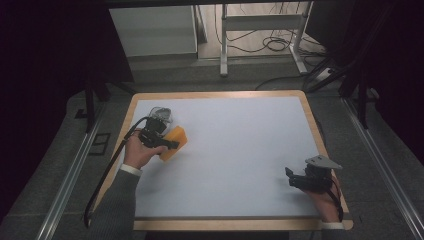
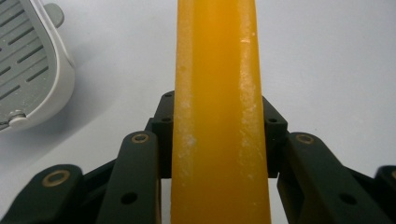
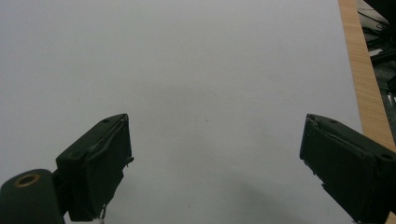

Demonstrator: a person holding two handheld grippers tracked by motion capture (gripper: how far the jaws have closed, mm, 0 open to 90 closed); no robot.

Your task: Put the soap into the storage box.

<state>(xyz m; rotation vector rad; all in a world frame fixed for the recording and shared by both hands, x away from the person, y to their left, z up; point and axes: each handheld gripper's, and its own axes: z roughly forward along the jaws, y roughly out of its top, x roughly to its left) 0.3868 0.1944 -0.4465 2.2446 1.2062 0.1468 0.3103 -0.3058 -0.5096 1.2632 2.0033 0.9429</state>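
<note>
The left gripper [image 1: 167,144] clamps an orange bar [image 1: 173,143] at the table's [image 1: 235,150] nine o'clock, a white dish [image 2: 32,70] just beside it. The right gripper [image 3: 215,163], jaws apart and empty, sits at four o'clock. The bar looks slick; a loose squeeze might let it slip.

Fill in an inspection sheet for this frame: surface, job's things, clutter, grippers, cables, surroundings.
Surface: white tabletop with a wooden rim, mostly bare.
Job's things: orange block clamped in the left gripper; white and grey slotted object lying on the table beside it, purpose unclear.
Clutter: nothing seen.
Grippers: left shut on the orange block near the table's left edge; right gripper open and holding nothing, near the table's right front corner.
Cables: black cable trailing from the left gripper off the table's left side; loose cables on the floor beyond.
Surroundings: metal frame legs behind the table, dark room.
</note>
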